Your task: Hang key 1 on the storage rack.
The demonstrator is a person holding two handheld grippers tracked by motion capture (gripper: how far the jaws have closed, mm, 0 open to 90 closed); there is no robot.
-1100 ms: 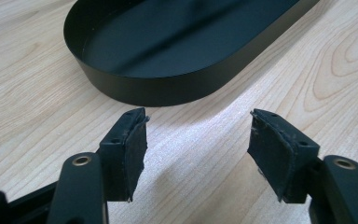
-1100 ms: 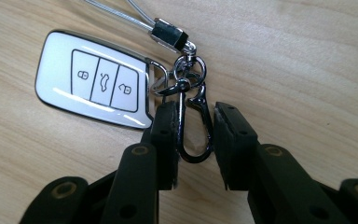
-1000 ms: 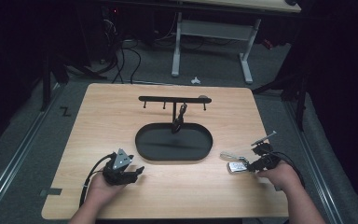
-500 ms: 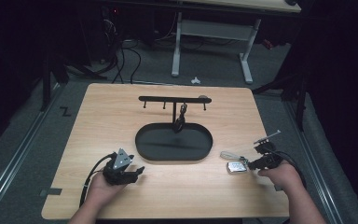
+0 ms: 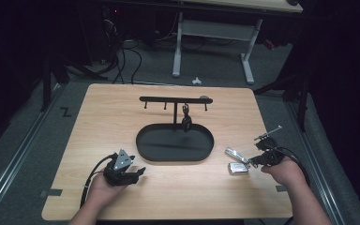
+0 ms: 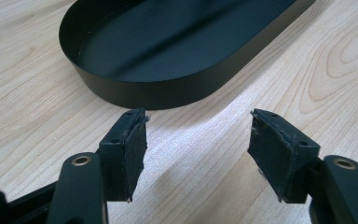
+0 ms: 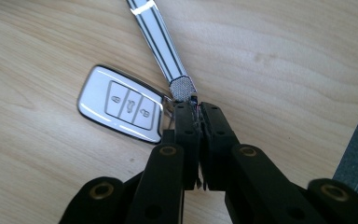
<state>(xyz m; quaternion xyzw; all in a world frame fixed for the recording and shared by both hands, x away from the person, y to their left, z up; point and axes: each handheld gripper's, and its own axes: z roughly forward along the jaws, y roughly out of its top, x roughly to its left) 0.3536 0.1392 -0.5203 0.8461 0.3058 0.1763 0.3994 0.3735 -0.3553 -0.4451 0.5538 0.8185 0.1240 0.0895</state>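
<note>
**A:** How far along was the work?

**B:** Barely started, by the look of it. On the tabletop (image 5: 122, 117), the black oval tray (image 5: 176, 160) at the centre lay bare. The rack (image 5: 168, 99) rising at its twelve o'clock edge carried one small dark item (image 5: 186, 123) on a hook, and the other hooks were free. The key fob (image 5: 238, 168) sat flat on the wood at about four o'clock from the tray, well apart from the rack.

**A:** And the claws?

**B:** The left claw (image 5: 139, 172) rested at the tray's seven o'clock, jaws wide with nothing between them. The right claw (image 5: 252, 161) had pinched shut at the spot where the fob met its strap (image 5: 232, 153). So the grasp seemed made. The lift, the carry towards twelve o'clock and the hanging or setting down all remained, most likely.

**A:** What did each view add?

**B:** The high view gave the whole layout: rack, tray, both hands and the gap to be crossed. The left gripper view confirmed the left claw (image 6: 198, 135) gaped over bare wood, just short of the tray wall (image 6: 158, 93). The right gripper view showed the right claw (image 7: 193, 106) clamped tight, the fob (image 7: 121, 109) face up with three buttons, the striped strap (image 7: 158, 37) running off towards twelve o'clock, and its mesh-patterned end touching the jaw tips. Whether the pads held a ring or the strap end itself could not be told.
</note>
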